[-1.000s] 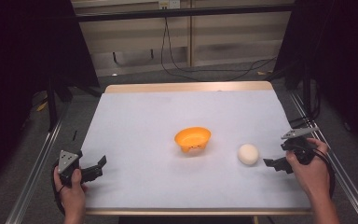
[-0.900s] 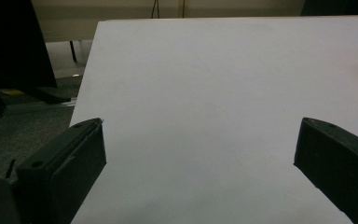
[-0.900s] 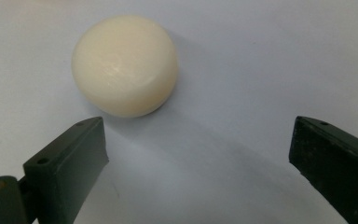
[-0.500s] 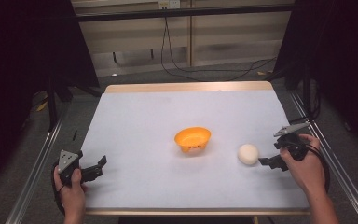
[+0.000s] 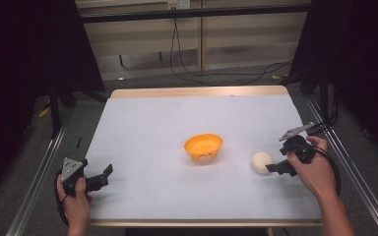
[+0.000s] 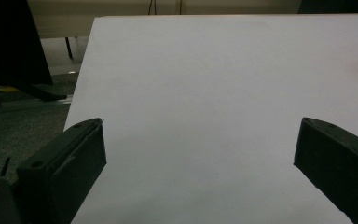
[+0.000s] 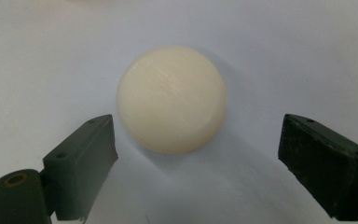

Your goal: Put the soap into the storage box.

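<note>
While the left claw (image 5: 103,176) sits near the desk's (image 5: 177,118) front left corner with its jaws spread wide and nothing between them, the action is all on the other side. Roughly mid-desk there's an orange bowl (image 5: 203,146), upright. Just to its right a cream ball (image 5: 262,162) rests on the desk surface, near the bowl but not touching. The right claw (image 5: 274,168) is right up against the ball; its jaws have just been closing, but they're released, the ball just ahead of the tips.
</note>
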`<state>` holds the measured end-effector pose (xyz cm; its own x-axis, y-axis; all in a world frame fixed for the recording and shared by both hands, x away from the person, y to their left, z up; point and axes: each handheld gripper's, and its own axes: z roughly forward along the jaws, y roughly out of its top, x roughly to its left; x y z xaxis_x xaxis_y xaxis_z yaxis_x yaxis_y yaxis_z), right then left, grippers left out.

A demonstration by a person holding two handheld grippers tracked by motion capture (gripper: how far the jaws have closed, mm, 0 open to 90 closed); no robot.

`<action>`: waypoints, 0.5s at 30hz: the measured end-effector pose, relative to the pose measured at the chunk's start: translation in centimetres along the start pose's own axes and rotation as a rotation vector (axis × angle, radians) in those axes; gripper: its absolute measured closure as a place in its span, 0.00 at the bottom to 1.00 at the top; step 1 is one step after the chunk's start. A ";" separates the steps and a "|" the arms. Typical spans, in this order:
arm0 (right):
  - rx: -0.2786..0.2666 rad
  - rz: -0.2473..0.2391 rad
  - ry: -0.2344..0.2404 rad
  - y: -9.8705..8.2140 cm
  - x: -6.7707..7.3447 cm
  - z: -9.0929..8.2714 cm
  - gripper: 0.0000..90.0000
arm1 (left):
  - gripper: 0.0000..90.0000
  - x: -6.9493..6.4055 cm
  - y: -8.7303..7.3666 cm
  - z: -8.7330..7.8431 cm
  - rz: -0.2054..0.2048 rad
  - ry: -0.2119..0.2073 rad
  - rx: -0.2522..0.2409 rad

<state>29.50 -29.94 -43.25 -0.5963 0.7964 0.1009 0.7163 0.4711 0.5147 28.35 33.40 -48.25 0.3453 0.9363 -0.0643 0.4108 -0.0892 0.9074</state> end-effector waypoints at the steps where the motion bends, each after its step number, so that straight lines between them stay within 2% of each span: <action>1: 0.001 -0.011 0.002 0.1 0.0 0.1 0.12 | 0.02 0.0 0.0 0.0 0.000 -0.001 0.000; 15: 0.027 -0.025 0.024 1.4 0.7 0.6 0.12 | 0.02 0.0 0.0 0.0 -0.001 -0.002 0.004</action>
<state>30.29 -28.51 -42.99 -0.6221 0.7753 0.1090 0.7105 0.5006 0.4945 28.37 33.43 -48.24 0.3463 0.9358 -0.0660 0.4147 -0.0896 0.9055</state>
